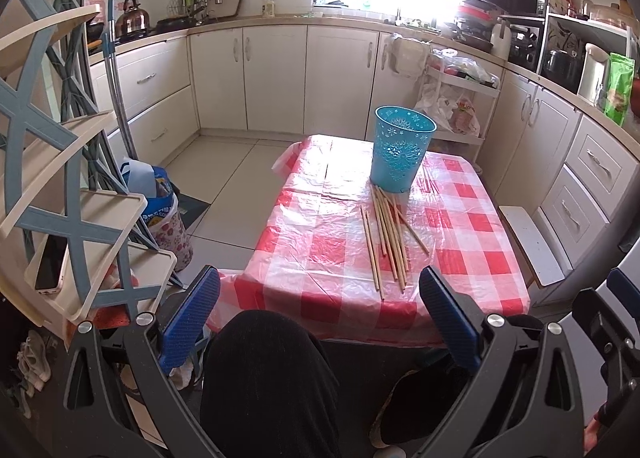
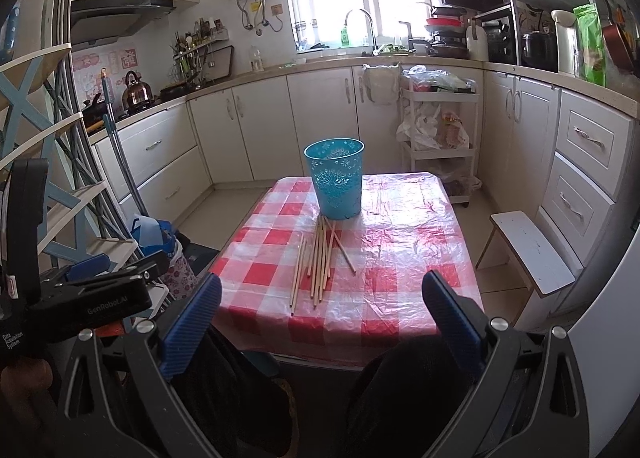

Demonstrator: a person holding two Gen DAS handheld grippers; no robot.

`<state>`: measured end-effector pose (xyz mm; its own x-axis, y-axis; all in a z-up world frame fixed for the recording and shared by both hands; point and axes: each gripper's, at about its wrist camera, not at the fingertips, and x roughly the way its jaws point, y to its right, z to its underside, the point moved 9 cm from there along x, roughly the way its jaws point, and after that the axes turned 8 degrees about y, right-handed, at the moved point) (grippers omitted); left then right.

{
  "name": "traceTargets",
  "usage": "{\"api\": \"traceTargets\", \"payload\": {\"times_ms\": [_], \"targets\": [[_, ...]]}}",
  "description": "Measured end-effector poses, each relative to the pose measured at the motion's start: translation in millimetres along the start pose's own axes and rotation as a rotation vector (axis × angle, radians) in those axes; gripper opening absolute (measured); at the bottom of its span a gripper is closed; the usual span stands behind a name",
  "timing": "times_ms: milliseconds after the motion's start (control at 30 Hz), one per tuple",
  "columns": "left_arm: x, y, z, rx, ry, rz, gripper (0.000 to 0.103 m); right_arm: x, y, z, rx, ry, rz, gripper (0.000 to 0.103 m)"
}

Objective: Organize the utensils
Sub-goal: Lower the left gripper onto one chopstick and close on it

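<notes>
Several wooden chopsticks (image 1: 388, 236) lie loose on a red and white checked tablecloth (image 1: 320, 246), just in front of an upright teal plastic basket (image 1: 402, 148). They also show in the right wrist view: chopsticks (image 2: 320, 260), basket (image 2: 336, 182), tablecloth (image 2: 400, 258). My left gripper (image 1: 320, 310) is open and empty, held back from the table's near edge above the person's knees. My right gripper (image 2: 322, 318) is open and empty, also short of the near edge. The left gripper's body (image 2: 92, 290) shows at the left of the right wrist view.
A blue and cream shelf rack (image 1: 68, 194) stands at the left with a phone (image 1: 52, 262) on it. A white stool (image 2: 532, 250) stands right of the table. Kitchen cabinets (image 1: 276, 74) and a white trolley (image 2: 440, 126) line the back. A bag (image 1: 164, 214) sits on the floor at the left.
</notes>
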<state>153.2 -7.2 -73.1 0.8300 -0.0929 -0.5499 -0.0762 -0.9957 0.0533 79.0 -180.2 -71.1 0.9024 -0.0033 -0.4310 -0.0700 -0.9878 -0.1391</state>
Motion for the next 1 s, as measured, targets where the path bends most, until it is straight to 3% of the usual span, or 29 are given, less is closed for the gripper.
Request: {"api": "traceTargets", "payload": {"times_ms": [300,433,467,500,667,867,1000], "targets": [[28,-2,-10,-0.002,-0.002,-0.004,0.096,30,-5,-11,-0.013,-0.005,-0.009,0.097],[56,-4,-14,-0.010,-0.012,-0.013,0.096,61,-1,-17,-0.008,-0.021,-0.025,0.096],[64,-5,-13,-0.012,-0.021,-0.016,0.096,74,0,-18,0.002,-0.037,-0.038,0.090],[72,-5,-13,-0.017,-0.032,-0.015,0.096,89,2,-18,0.012,-0.057,-0.052,0.077],[118,-6,-10,-0.039,-0.084,-0.022,0.096,182,7,0,0.060,-0.219,-0.122,0.046],[168,-4,-6,-0.058,-0.138,-0.032,0.096,288,16,34,0.033,-0.369,-0.115,0.031],[197,3,-2,-0.057,-0.169,-0.036,0.096,333,20,46,0.019,-0.420,-0.112,0.021]]}}
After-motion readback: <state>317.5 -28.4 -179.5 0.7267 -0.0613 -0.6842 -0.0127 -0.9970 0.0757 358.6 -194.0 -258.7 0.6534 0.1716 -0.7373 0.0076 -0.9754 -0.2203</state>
